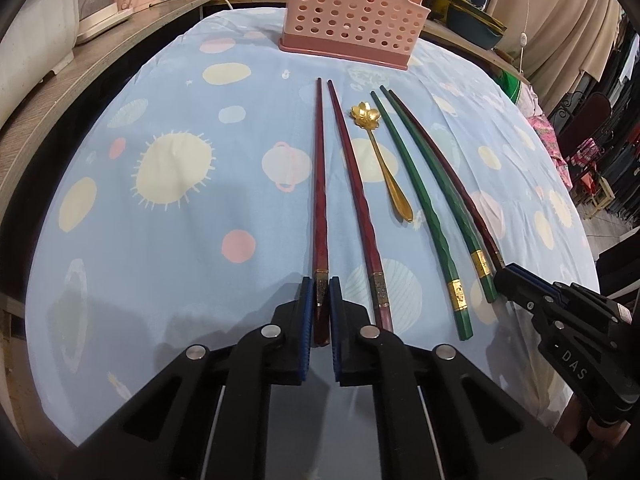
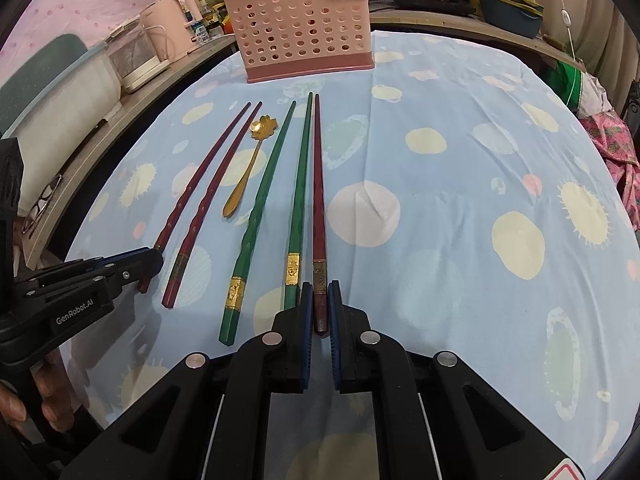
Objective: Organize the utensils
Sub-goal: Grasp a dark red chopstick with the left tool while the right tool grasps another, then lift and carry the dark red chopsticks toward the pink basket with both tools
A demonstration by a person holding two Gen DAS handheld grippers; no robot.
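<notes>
Three dark red chopsticks, two green chopsticks [image 1: 420, 208] and a gold flower-bowl spoon [image 1: 380, 160] lie side by side on the blue patterned cloth. A pink perforated utensil holder [image 1: 352, 16] stands at the far edge. My left gripper [image 1: 321, 292] is shut on the thick end of the leftmost red chopstick [image 1: 320, 184]. My right gripper [image 2: 321, 296] is shut on the thick end of the rightmost red chopstick [image 2: 318, 184], beside the green pair [image 2: 296, 192]. The spoon [image 2: 244, 176] and holder [image 2: 300, 24] show in the right wrist view too.
A wooden counter [image 1: 80, 76] with pink appliances runs along the left. Pots and bowls [image 2: 508, 4] stand behind the table at the right. A pair of glasses [image 2: 40, 204] lies on the counter. The cloth-covered table [image 2: 460, 200] spreads to the right.
</notes>
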